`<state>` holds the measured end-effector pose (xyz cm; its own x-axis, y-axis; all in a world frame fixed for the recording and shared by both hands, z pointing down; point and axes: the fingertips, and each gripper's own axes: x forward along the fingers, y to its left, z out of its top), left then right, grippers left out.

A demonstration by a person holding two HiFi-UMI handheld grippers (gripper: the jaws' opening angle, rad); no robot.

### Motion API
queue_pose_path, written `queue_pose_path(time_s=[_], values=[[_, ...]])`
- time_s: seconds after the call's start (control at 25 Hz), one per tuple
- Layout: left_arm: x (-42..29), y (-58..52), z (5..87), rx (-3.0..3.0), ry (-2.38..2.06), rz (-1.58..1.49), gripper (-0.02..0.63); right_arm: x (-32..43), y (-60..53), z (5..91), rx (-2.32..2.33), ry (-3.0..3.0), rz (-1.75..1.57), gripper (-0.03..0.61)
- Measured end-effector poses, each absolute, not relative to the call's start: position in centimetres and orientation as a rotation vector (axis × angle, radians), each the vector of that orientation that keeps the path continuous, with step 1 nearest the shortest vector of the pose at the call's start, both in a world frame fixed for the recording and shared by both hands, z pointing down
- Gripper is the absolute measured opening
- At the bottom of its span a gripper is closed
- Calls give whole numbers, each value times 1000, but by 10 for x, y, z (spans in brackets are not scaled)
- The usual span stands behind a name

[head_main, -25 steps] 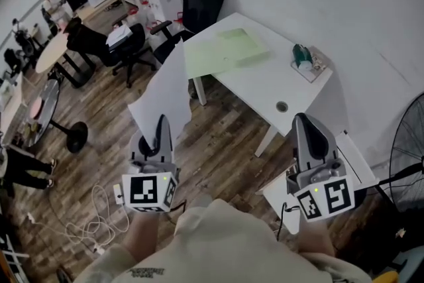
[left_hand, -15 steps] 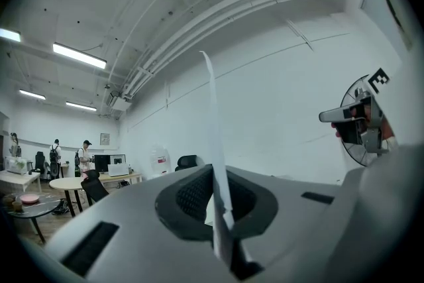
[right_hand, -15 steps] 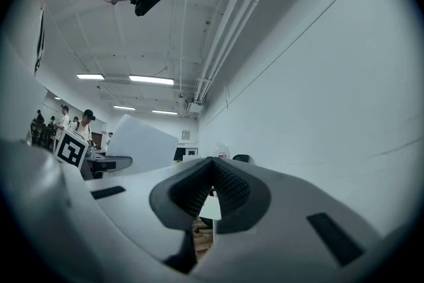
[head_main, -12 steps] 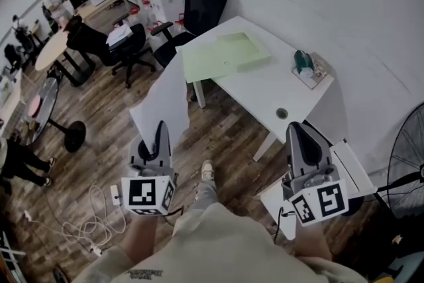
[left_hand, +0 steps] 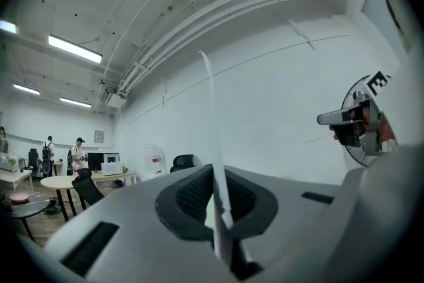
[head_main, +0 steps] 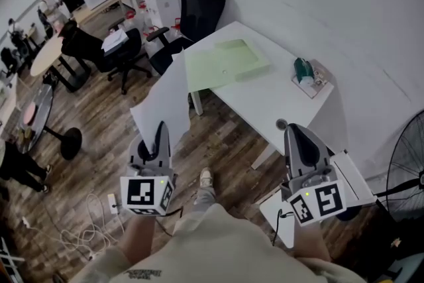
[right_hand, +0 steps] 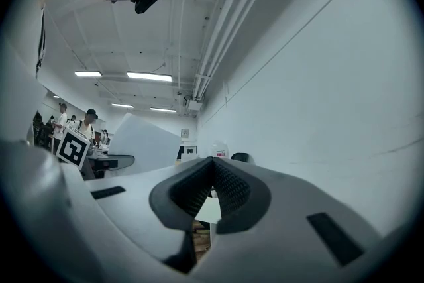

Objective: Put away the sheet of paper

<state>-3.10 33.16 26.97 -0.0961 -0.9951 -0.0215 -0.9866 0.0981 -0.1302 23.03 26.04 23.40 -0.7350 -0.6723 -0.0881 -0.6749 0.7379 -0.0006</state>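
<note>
A white sheet of paper [head_main: 164, 97] stands upright over the wooden floor, and my left gripper [head_main: 159, 128] is shut on its lower edge. In the left gripper view the sheet [left_hand: 211, 116] shows edge-on, rising from between the closed jaws of the left gripper [left_hand: 214, 174]. My right gripper [head_main: 296, 131] hangs at the right beside the table's near corner, shut with nothing between its jaws. In the right gripper view its tips [right_hand: 212, 162] meet, and the sheet [right_hand: 142, 137] shows off to the left. An open green folder [head_main: 224, 63] lies on the white table [head_main: 265, 97].
A teal object on a small tray [head_main: 304, 67] sits at the table's right edge. A black office chair [head_main: 199, 4] stands behind the table, another chair [head_main: 106, 50] at the left. A fan [head_main: 405, 166] stands at the right. Cables [head_main: 86, 215] lie on the floor.
The table and folder have come nearer in the head view, and a foot has come into sight on the floor. Both grippers keep their places; the left still holds the sheet.
</note>
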Motion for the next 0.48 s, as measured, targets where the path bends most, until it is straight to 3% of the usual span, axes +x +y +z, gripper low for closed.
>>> queue_pose_path(time_s=[0.48], values=[[-91, 219, 288, -2163, 2239, -115, 20, 175, 161, 254, -1219, 2872, -36, 23]])
